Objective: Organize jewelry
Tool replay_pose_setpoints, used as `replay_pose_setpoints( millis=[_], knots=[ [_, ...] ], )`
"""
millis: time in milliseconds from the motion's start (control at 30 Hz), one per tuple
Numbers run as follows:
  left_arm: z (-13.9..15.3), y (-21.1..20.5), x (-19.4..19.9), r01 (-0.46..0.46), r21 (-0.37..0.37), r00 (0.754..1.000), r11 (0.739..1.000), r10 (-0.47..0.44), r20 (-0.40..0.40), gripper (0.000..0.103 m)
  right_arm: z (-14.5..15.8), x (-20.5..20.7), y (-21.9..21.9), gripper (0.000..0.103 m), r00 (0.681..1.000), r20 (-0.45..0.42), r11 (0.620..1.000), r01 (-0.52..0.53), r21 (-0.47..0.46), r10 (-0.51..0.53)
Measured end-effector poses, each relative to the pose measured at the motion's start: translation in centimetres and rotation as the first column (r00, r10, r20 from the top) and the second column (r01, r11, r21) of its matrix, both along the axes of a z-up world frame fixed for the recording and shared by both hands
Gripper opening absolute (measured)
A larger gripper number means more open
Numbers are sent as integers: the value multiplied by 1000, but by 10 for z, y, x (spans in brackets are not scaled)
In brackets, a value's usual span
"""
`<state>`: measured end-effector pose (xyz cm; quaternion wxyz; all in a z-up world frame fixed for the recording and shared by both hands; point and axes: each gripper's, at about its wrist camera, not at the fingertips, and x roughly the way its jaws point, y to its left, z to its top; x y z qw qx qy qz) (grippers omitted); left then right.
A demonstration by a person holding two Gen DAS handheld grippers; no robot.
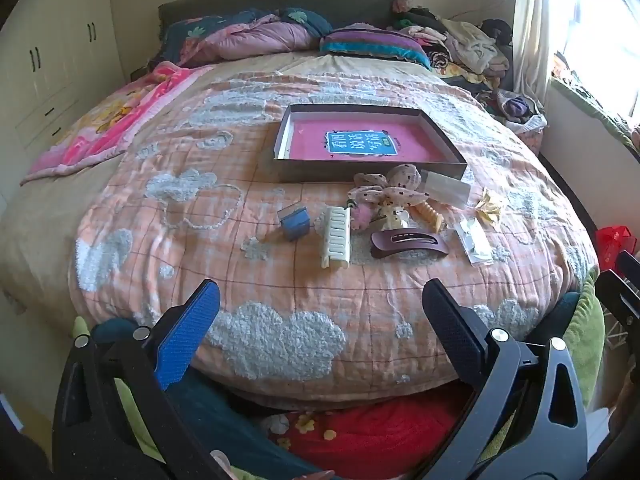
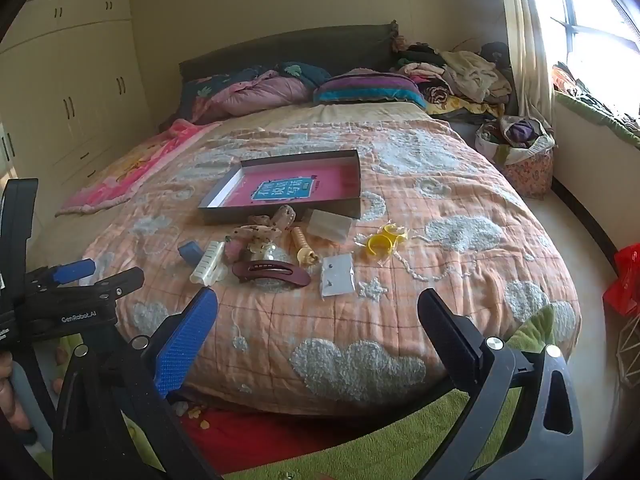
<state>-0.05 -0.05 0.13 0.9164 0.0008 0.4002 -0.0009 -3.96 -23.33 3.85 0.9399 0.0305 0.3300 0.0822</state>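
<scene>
A shallow grey box (image 1: 444,148) (image 2: 352,200) with a pink book inside lies on the bed. In front of it lie hair accessories: a cream claw clip (image 1: 337,237) (image 2: 208,268), a maroon barrette (image 1: 408,242) (image 2: 272,273), a spotted scrunchie (image 1: 390,186) (image 2: 266,222), a small blue box (image 1: 294,222) (image 2: 188,251), a clear packet (image 1: 474,242) (image 2: 338,275), a beige spiral clip (image 1: 430,216) (image 2: 302,245) and yellow rings (image 2: 382,242). My left gripper (image 1: 320,330) and right gripper (image 2: 318,332) are open and empty above the bed's near edge.
An orange quilt (image 1: 280,280) with cloud patches covers the bed. Pillows and piled clothes (image 1: 460,44) lie at the headboard. Wardrobes (image 2: 72,100) stand left. A cloth basket (image 2: 520,152) and red bag (image 2: 624,280) sit on the floor to the right.
</scene>
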Motion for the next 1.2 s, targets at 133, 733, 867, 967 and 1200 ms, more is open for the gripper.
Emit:
replay_pose_setpoints(
  millis=[133,733,867,967,1200],
  knots=[
    [6,-2,0,1,1,1000,1000,-1,4,95,0,1,1,99,1000,-1,1000,2,1,-2],
    [5,-4,1,1,1,1000,1000,-1,9,95,2,-2,2,99,1000,5,1000,1,5,-1],
    [5,-4,1,1,2,1000,1000,-2,10,95,3,-2,2,99,1000,4,1000,-1,5,0],
    [5,-4,1,1,0,1000,1000,-1,12,95,2,-1,2,99,1000,6,1000,-2,6,2],
    [6,-7,0,2,5,1000,1000,-2,15,95,2,1,2,99,1000,7,1000,-3,5,3]
  ],
)
